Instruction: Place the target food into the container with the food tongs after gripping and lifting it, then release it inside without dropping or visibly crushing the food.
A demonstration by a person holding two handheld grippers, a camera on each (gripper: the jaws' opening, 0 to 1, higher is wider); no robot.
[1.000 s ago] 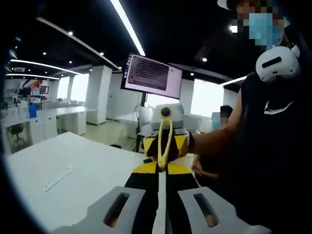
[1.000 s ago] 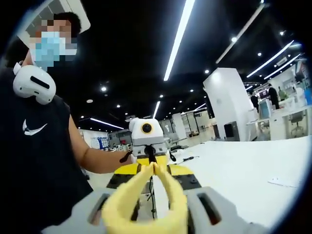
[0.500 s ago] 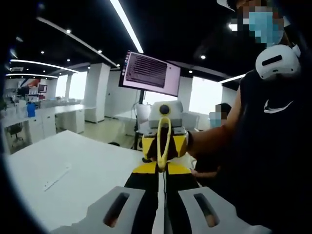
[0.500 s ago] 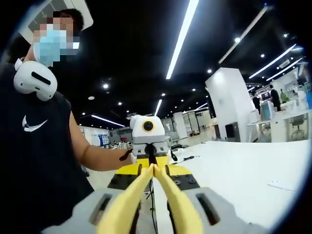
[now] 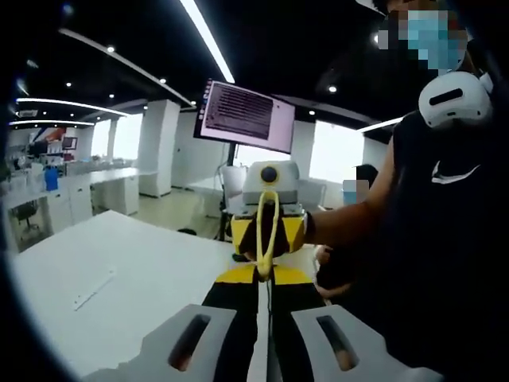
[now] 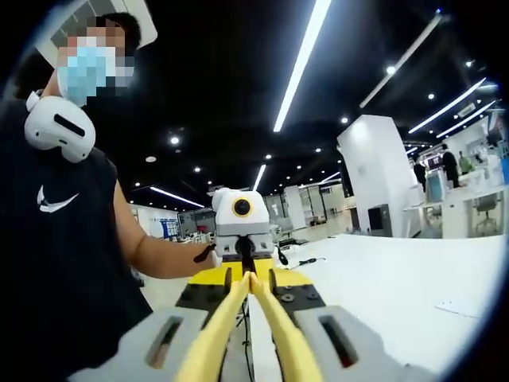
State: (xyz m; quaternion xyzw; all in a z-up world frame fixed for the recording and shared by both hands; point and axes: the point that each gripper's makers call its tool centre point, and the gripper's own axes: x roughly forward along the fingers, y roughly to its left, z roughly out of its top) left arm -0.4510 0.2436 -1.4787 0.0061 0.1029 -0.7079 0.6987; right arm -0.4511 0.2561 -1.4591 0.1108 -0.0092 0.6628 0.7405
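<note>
White table (image 5: 143,278) bears a flat strip (image 5: 94,289); monitor (image 5: 246,117) behind. Right gripper (image 6: 248,374) clamps yellow tongs (image 6: 246,326), tips touching, holding nothing.

Views face each other closely; both share the white table (image 5: 151,274).

Your white counter (image 5: 151,278) runs off to one side with a flat white strip (image 5: 94,290) lying on it, and in the right gripper view a small flat white piece (image 6: 457,306) rests on the same broad white surface. Behind you hangs a large flat monitor (image 5: 247,117) showing lines of dark text on a pale screen, under long white ceiling light strips (image 6: 301,62) and small round spotlights. You have a white square pillar (image 6: 374,179) near white desks, and a blue container (image 5: 52,180) stands on a distant desk.
</note>
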